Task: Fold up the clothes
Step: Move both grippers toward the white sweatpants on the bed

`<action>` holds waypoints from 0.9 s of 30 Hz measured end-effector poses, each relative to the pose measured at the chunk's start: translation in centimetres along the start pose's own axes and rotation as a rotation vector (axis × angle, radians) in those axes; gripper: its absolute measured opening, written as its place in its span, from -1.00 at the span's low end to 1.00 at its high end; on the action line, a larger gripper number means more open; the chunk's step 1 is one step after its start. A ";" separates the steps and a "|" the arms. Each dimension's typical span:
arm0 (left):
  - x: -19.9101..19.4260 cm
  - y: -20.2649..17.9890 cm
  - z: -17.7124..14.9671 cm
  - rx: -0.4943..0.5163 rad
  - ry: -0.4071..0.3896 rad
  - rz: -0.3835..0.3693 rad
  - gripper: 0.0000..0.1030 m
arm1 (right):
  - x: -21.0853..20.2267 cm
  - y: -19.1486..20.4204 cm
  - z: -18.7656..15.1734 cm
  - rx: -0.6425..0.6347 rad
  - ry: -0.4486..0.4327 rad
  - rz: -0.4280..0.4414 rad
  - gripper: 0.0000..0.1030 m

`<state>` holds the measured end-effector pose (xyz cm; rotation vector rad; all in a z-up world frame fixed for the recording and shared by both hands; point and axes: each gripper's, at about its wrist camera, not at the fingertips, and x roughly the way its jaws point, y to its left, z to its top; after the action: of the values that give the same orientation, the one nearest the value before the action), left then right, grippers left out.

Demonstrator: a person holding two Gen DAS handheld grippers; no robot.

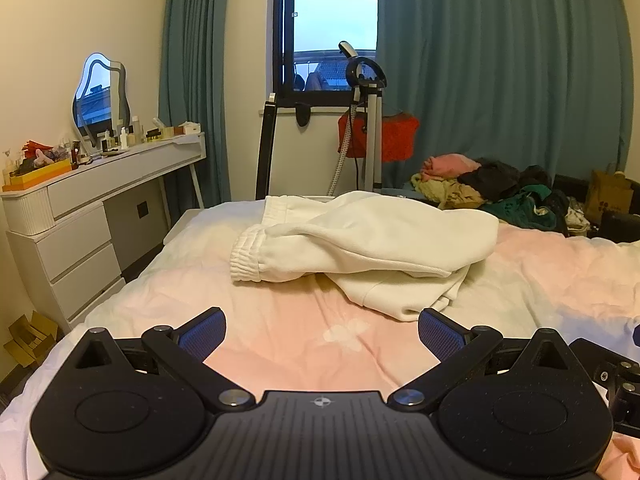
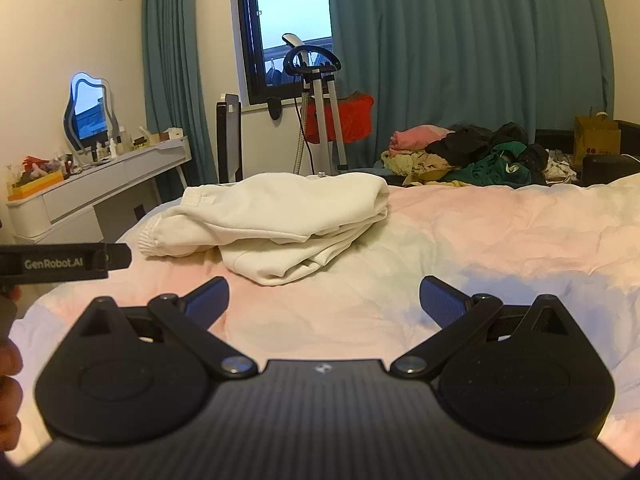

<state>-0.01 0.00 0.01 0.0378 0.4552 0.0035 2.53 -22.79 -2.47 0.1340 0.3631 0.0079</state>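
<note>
A cream white pair of sweatpants point(image 1: 360, 248) lies folded over in a loose heap on the pink bed cover point(image 1: 280, 344), its ribbed cuff pointing left. It also shows in the right wrist view point(image 2: 276, 224). My left gripper point(image 1: 322, 334) is open and empty, hovering above the cover just short of the garment. My right gripper point(image 2: 324, 300) is open and empty, to the right of the left one, a little short of the garment. The side of the left gripper point(image 2: 64, 262) shows at the left edge of the right wrist view.
A pile of mixed clothes point(image 1: 492, 188) lies at the bed's far right. A white dresser point(image 1: 100, 200) with a mirror and bottles stands on the left. A garment steamer stand point(image 1: 368, 128) and teal curtains are behind the bed. A paper bag point(image 2: 596, 144) sits far right.
</note>
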 end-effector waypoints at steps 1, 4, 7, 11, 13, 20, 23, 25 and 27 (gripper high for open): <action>0.0 0.0 0.0 0.001 -0.001 0.000 1.00 | 0.0 -0.1 0.0 0.002 -0.001 0.001 1.00; -0.1 0.1 0.0 0.002 -0.006 0.002 1.00 | 0.0 0.0 -0.1 0.004 -0.005 0.003 1.00; 0.1 0.3 -0.3 0.001 -0.015 -0.002 1.00 | 0.2 0.1 -0.2 0.008 -0.008 0.008 1.00; 0.8 0.4 -1.4 -0.001 -0.033 0.001 1.00 | 0.5 -0.3 -0.5 0.038 -0.006 0.020 1.00; 1.1 0.3 -1.6 -0.001 -0.041 0.003 1.00 | 0.4 -0.5 0.1 0.048 -0.002 0.025 1.00; -0.4 -0.1 -2.5 0.070 -0.088 0.050 1.00 | -1.0 -1.8 1.9 0.074 -0.041 0.063 1.00; -1.2 0.1 -2.1 0.058 -0.082 0.081 1.00 | -1.4 -2.2 2.3 0.058 -0.059 0.076 1.00; -1.8 0.2 -1.5 0.034 -0.080 0.107 1.00 | -1.6 -2.5 2.4 0.060 -0.066 0.100 1.00; -2.7 0.2 -0.7 0.020 -0.088 0.117 1.00 | -2.0 -2.8 2.5 0.077 -0.077 0.118 1.00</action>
<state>-2.73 0.18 0.53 0.0837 0.3644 0.1116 1.46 -25.99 0.16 0.2312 0.2787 0.1053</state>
